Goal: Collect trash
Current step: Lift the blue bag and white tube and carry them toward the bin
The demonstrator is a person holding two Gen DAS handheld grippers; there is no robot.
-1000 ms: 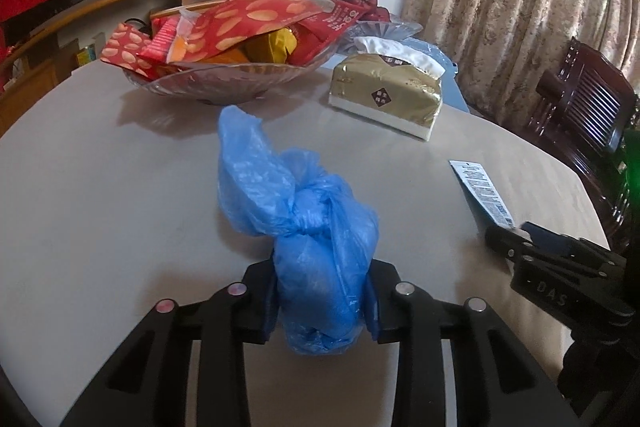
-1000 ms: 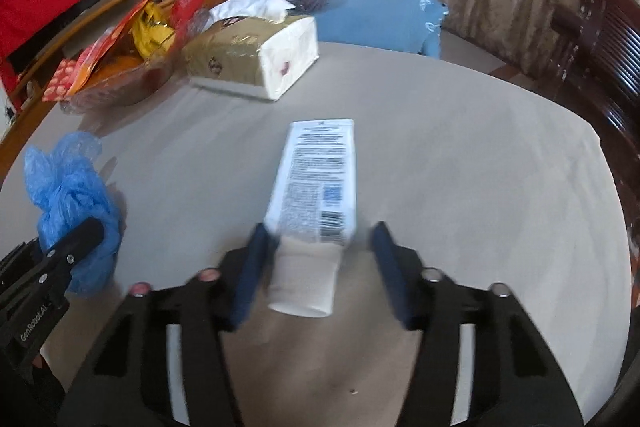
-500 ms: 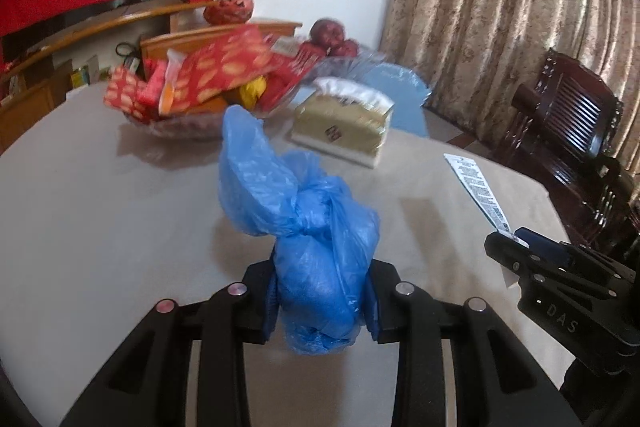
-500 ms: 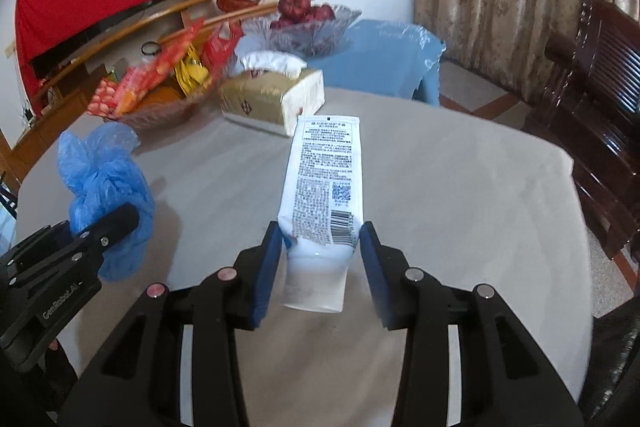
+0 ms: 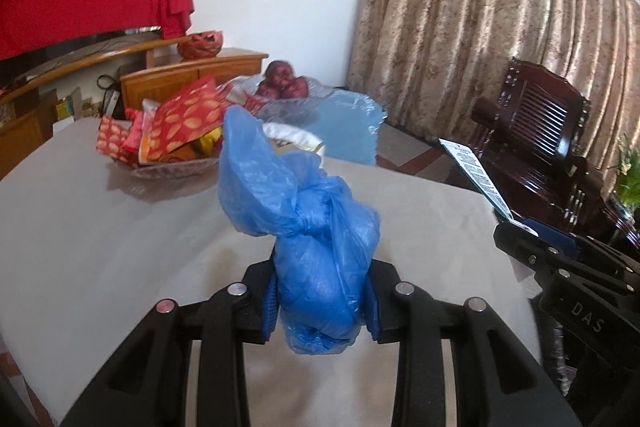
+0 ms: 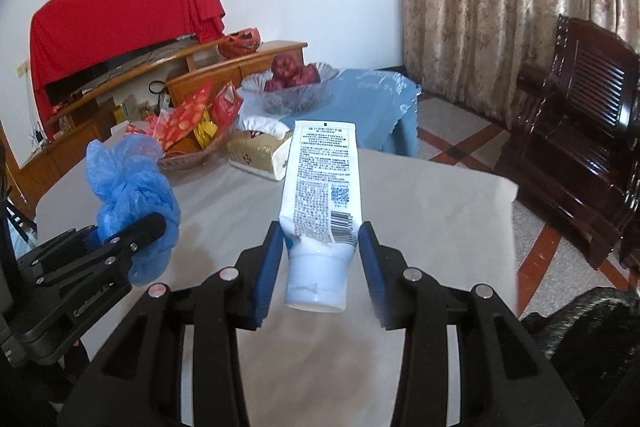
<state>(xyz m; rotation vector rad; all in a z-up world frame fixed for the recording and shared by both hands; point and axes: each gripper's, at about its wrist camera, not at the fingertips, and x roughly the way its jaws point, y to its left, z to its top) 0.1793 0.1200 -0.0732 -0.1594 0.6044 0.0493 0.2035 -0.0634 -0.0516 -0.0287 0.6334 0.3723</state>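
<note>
Left wrist view: left claw (image 5: 322, 301) pinches knotted blue bag (image 5: 308, 227), now lifted clear of the desk (image 5: 100, 227); earlier it sat lower, snack bowl (image 5: 168, 135) looming closer. Right wrist view: right claw (image 6: 320, 263) clamps white tube (image 6: 320, 195) near its cap; a second ago the pads stood apart around the tube lying on the desk. Both trash items are airborne, ready to carry to a bin, none visible.

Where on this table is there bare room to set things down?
The beige table is bare from the gold tissue box to its right edge and near side. It is crowded at the far left: the glass snack bowl beside the tissue box, the glass apple bowl behind.
</note>
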